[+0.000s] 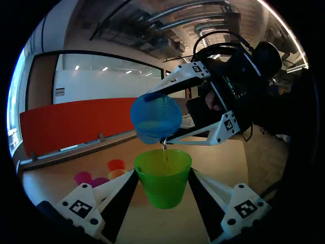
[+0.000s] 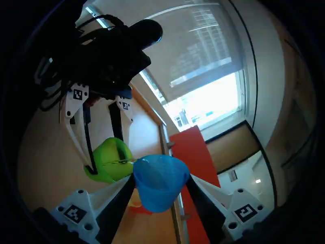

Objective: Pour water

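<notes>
Left gripper [image 1: 163,181]: yours; both fingers are closed against the sides of the green cup [image 1: 163,193], one on each flank, and hold it upright with its mouth facing up.
Right gripper [image 2: 160,181]: yours; both fingers press on the blue cup [image 2: 159,193], one on each side. In the left gripper view you see it reach in from the upper right, with a hand [image 1: 211,101] behind it.
Blue cup, attitude: tipped over, its lip low and directly above the green cup's mouth, just apart from the rim.
Water [image 1: 164,151]: a thin stream falls from the blue cup's lip into the green cup. You cannot tell the level inside either cup.
Green cup, position: between your left fingers, over the wooden table [image 1: 221,162]. You cannot tell whether its base touches the table.
Small cups [image 1: 116,164]: a cluster of pink, red and orange ones on the table, behind and left of the green cup and well apart from it.
Red panel [image 1: 73,122]: runs along the table's far edge.
Window [image 2: 211,101]: bright, with a blind across its upper part, in the right gripper view.
</notes>
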A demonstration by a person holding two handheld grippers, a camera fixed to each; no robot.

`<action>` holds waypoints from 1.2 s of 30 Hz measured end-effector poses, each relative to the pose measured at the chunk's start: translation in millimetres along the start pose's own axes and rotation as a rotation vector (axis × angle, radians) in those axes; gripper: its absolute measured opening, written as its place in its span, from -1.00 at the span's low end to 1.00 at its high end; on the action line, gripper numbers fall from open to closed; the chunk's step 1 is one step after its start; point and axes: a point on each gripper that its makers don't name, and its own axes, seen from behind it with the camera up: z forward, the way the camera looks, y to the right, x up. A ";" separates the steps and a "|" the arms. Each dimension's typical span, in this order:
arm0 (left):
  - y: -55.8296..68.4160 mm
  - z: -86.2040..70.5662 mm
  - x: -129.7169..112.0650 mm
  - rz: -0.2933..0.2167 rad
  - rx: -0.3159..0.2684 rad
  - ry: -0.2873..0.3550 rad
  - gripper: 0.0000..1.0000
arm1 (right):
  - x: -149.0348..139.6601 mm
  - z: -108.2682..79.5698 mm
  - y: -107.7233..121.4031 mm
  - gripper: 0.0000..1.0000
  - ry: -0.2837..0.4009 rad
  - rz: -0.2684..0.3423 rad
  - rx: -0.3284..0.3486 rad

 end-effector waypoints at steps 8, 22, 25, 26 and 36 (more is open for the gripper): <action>0.5 -0.1 -0.8 0.001 -0.002 -0.002 0.69 | -1.0 0.7 1.3 0.82 -0.003 -0.022 -0.001; 3.3 0.9 -1.4 0.005 -0.006 -0.001 0.69 | 0.5 1.2 3.8 0.82 -0.003 -0.069 -0.007; 3.7 1.0 -1.2 0.005 -0.006 0.000 0.69 | 0.2 0.8 4.7 0.82 -0.004 -0.077 -0.008; 3.6 1.0 -1.2 0.005 -0.006 0.000 0.69 | -0.1 0.7 4.7 0.82 -0.005 -0.081 -0.007; 4.2 0.6 -2.4 0.008 -0.007 -0.003 0.69 | -1.9 0.5 4.8 0.82 -0.009 -0.100 -0.004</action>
